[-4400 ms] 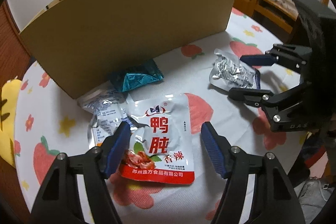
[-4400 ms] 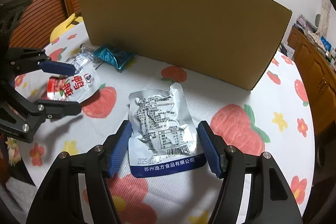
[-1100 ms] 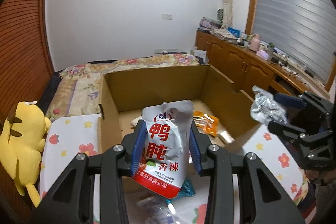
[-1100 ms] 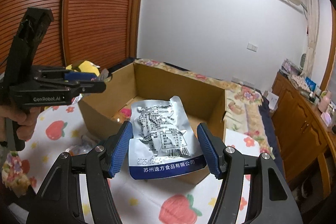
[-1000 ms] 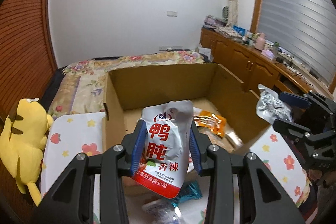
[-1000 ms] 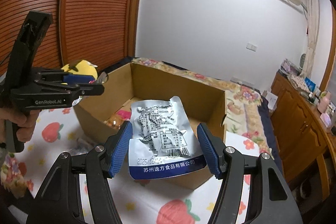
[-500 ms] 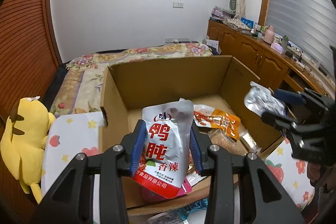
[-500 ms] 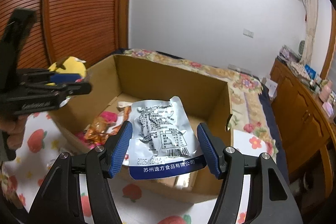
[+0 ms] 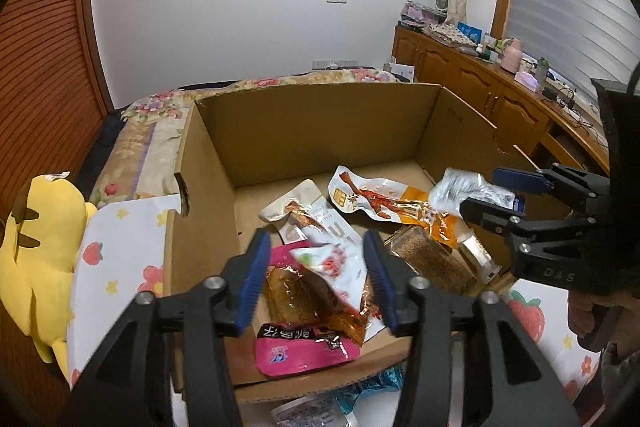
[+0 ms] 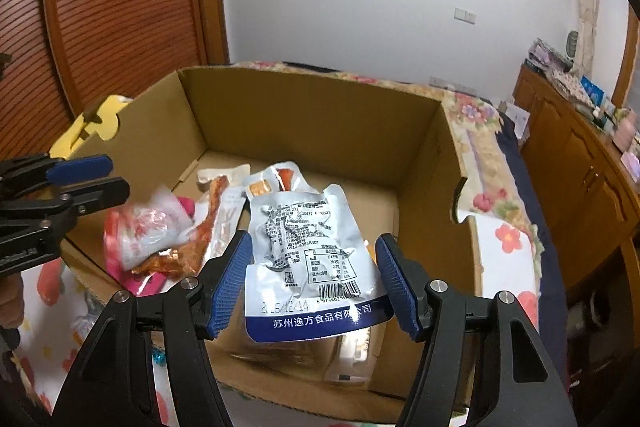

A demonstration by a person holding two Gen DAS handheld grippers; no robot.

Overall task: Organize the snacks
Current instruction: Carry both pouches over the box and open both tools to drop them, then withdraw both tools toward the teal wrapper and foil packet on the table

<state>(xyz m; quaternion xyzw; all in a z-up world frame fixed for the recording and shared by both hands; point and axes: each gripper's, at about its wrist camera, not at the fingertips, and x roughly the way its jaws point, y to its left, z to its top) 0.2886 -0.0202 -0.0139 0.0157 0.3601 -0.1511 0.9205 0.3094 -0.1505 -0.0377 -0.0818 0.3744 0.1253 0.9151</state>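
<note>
Here the main risk sits with your right gripper: its jaws pinch the silver foil snack pouch with the blue bottom band by its side edges only, so the pouch could slip out askew, or catch the near wall of the open brown cardboard box if you release too close to the rim. That pouch hangs between the blue pads, above the box's near right part, over the snacks already lying inside.

Your left gripper has its jaws spread; they have just been opening, and the white-and-red printed snack pouch is blurred between them with no pad pressing it, seemingly dropping onto the pink packet in the near left corner. It may land half on the pile and slide. A teal packet waits on the strawberry-print bench outside the box.
</note>
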